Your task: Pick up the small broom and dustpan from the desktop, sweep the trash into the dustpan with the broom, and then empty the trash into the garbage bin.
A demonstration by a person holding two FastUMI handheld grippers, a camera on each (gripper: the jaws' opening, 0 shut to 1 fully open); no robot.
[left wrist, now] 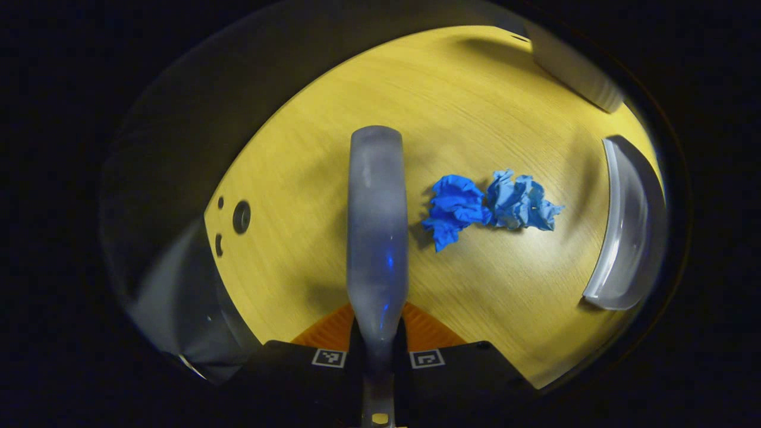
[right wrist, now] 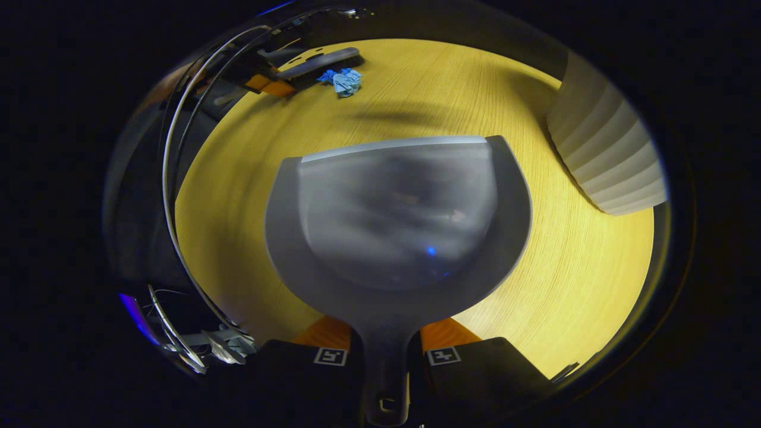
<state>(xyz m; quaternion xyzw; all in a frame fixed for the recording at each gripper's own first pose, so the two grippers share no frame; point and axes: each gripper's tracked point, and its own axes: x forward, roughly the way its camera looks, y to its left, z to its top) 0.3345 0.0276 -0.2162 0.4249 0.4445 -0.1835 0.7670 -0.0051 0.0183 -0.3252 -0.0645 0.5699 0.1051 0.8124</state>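
My left gripper (left wrist: 378, 339) is shut on the handle of the small grey broom (left wrist: 377, 226), whose back runs straight ahead over the yellow wooden desktop (left wrist: 333, 178). Two crumpled blue paper wads (left wrist: 490, 205) lie just right of the broom head. At the right edge of the left gripper view stands the grey dustpan (left wrist: 627, 226), mouth toward the paper. My right gripper (right wrist: 385, 348) is shut on the dustpan handle; the pan (right wrist: 398, 220) spreads ahead above the desk. Far off in the right gripper view are the broom (right wrist: 321, 62), the paper wads (right wrist: 342, 80) and the other gripper (right wrist: 267, 83).
A white ribbed garbage bin (right wrist: 606, 154) stands on the right of the desk, its corner at the top right in the left gripper view (left wrist: 571, 65). A cable hole (left wrist: 241, 217) sits near the desk's left edge. Thin metal bars (right wrist: 178, 178) curve beside the desk.
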